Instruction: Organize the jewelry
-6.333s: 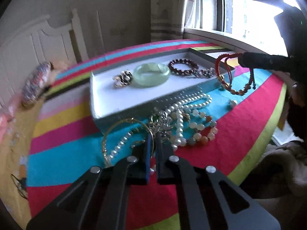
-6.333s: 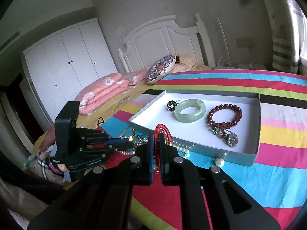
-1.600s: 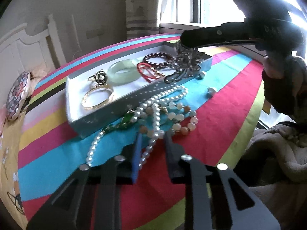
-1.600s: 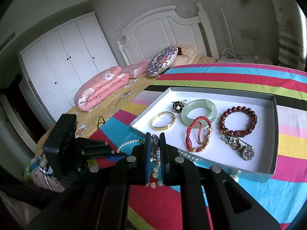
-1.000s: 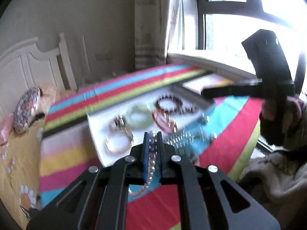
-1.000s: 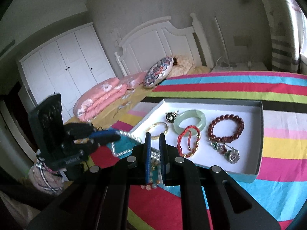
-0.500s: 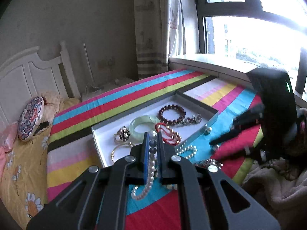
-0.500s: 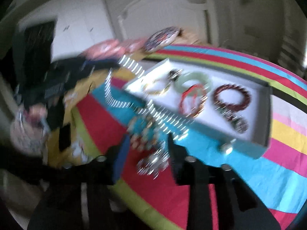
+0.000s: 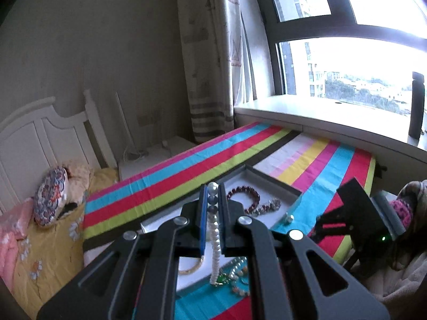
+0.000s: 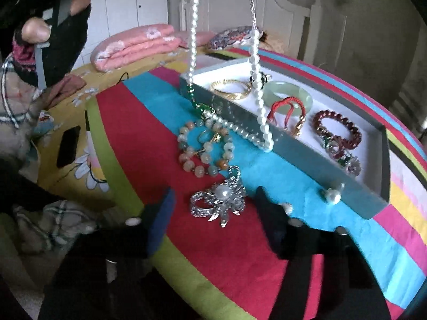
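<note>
My left gripper (image 9: 212, 208) is shut on the white pearl necklace (image 9: 214, 242) and holds it high above the table. In the right wrist view the necklace (image 10: 192, 34) hangs in two strands, its lower loop and green pendant draped by the tray's near wall. The grey tray (image 10: 301, 152) holds a gold bangle (image 10: 231, 88), a jade bangle (image 10: 291, 92), a red cord bracelet (image 10: 288, 112) and a dark bead bracelet (image 10: 337, 126). My right gripper (image 10: 213, 202) is open, low over a silver pearl brooch (image 10: 221, 200).
A pastel bead bracelet (image 10: 205, 152) and loose pearl earrings (image 10: 332, 195) lie on the striped cloth (image 10: 133, 133) in front of the tray. A black phone (image 10: 68, 146) lies on the bed at left. The table edge is near my right gripper.
My left gripper has lifted the pearl necklace higher. My right gripper has opened and let go of the silver brooch, which now lies on the cloth between its fingers.
</note>
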Tool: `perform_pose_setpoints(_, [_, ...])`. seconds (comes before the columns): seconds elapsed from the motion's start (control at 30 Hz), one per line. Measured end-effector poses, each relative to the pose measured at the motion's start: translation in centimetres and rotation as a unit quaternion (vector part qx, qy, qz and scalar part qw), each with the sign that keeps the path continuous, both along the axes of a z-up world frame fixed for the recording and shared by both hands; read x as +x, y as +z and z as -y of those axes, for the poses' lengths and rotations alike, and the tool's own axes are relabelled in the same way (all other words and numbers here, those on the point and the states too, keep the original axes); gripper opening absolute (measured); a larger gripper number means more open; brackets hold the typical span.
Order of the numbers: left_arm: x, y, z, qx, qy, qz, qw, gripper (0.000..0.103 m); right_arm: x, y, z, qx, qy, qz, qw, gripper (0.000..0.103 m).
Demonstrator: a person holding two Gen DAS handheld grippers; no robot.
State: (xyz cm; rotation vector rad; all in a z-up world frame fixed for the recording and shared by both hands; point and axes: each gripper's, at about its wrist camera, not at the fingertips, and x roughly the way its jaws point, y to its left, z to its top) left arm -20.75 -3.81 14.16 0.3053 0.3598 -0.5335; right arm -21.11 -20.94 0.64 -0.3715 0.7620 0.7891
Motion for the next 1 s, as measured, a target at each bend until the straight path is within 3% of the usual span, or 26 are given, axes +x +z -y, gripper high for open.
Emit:
perform_pose_setpoints(0.5, [0.0,4.1,0.6,-0.004,-0.010,0.036,0.9993,0.007,0.3,1.4,1.5,0.048,-0.013,-0.003,0.999,0.040])
perform_pose_setpoints(1.0, [2.1,6.8,1.2,0.010,-0.006,0.050,0.9987,0.007,2.8,4.7,3.0,0.066,-0.047,0.033,0.996,0.040])
